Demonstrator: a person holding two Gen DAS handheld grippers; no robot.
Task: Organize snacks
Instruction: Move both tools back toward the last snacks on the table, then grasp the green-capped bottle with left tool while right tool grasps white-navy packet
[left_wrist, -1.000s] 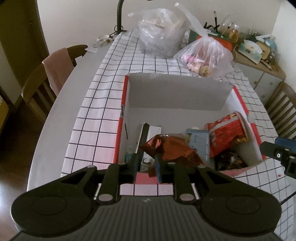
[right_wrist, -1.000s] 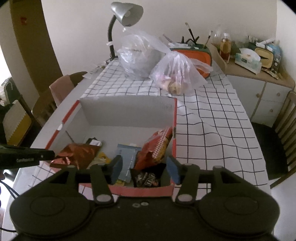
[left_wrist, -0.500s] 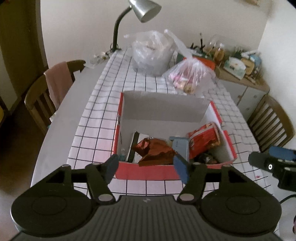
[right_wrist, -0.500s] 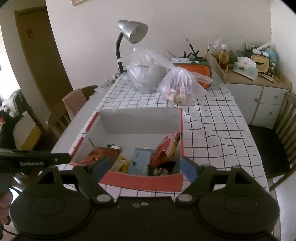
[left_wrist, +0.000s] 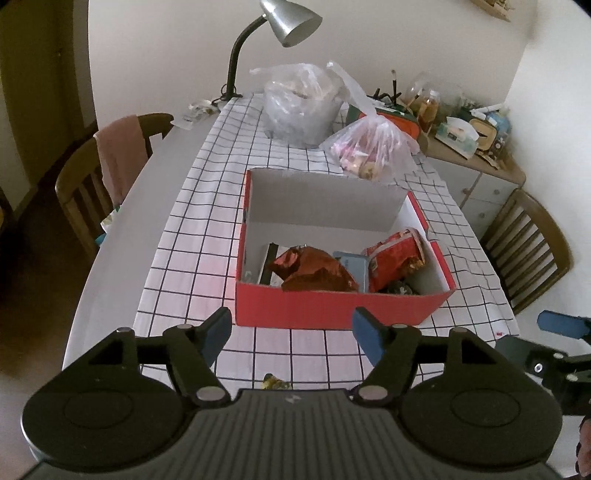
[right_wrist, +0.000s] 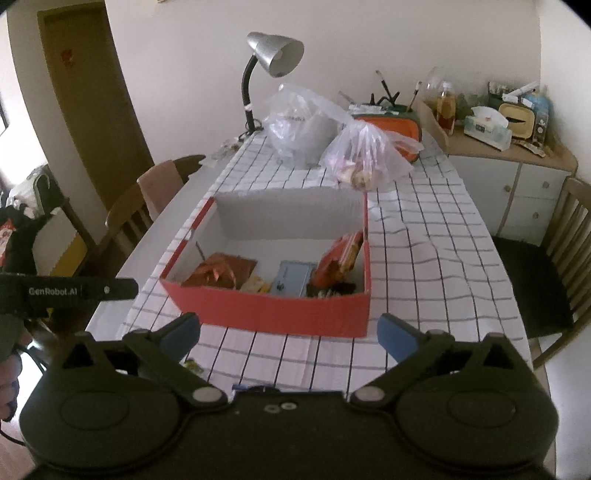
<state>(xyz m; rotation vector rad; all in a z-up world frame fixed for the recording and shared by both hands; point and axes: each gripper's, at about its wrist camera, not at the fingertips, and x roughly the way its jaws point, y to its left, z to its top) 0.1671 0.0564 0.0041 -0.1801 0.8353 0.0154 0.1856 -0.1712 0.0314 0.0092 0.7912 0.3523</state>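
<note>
So both tongs are out of the red box (left_wrist: 332, 308) now, where a second ago the left tongs (left_wrist: 291, 332) were pinching the shiny brown bag (left_wrist: 314, 271) down inside it. That bag now lies loose in the box's left part, next to the blue packet (left_wrist: 352, 266) and the red chip bag (left_wrist: 395, 256). Both the left and the right tongs (right_wrist: 290, 334) are empty with jaws opening, hanging over the table (left_wrist: 184, 258) in front of the box. Looks to me like that drop-off is done.

The left view shows one small wrapped snack (left_wrist: 275, 382) on the cloth near the camera. The right view barely catches it but shows the box's right wall better.
</note>
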